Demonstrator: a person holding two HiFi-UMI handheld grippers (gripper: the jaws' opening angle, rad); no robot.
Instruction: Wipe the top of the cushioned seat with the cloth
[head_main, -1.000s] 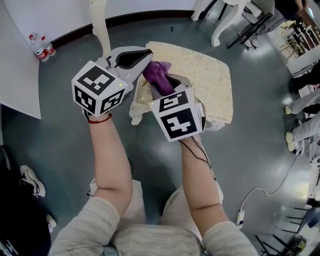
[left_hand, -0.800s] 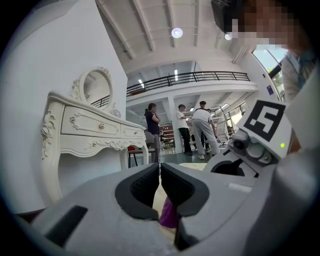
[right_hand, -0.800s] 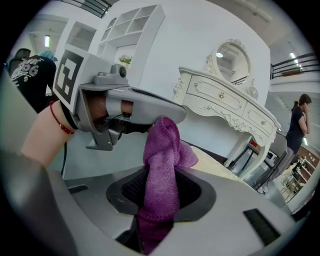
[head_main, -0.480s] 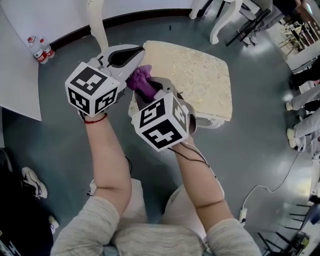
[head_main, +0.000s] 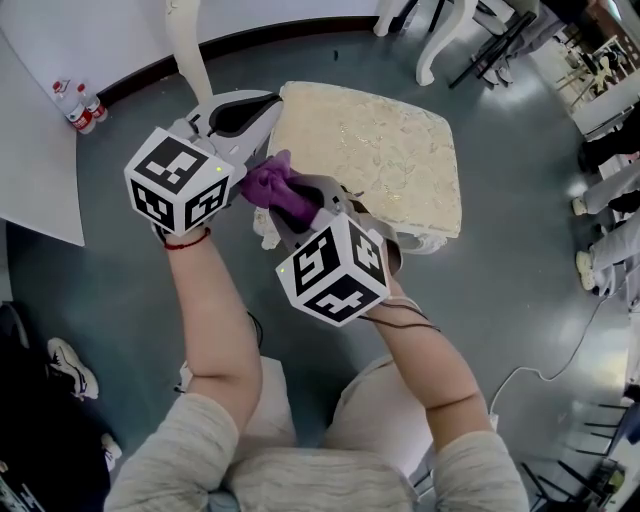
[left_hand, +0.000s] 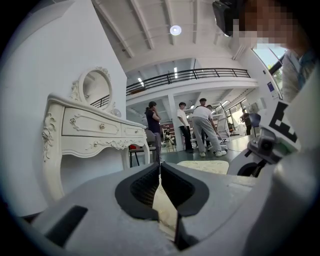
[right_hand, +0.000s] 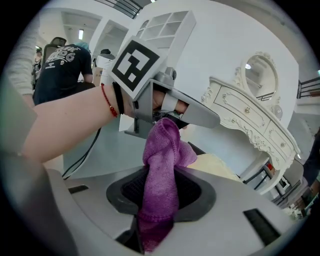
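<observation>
The cream cushioned seat stands on the grey floor ahead of me. The purple cloth hangs bunched beyond the seat's near left corner, and my right gripper is shut on it. In the right gripper view the cloth sticks up out of the closed right gripper. My left gripper lies along the seat's left edge, just behind the cloth. Seen from the left gripper view, the left gripper is shut with nothing in it; a strip of the seat shows past it.
A white dressing table with a mirror stands left of the seat, its leg close behind my left gripper. Two bottles sit by the wall. White chair legs are beyond the seat. People stand further off. A cable lies at right.
My right gripper has drawn the cloth leftward and toward me, from over the seat to past its left corner. The left gripper has shifted slightly left.
</observation>
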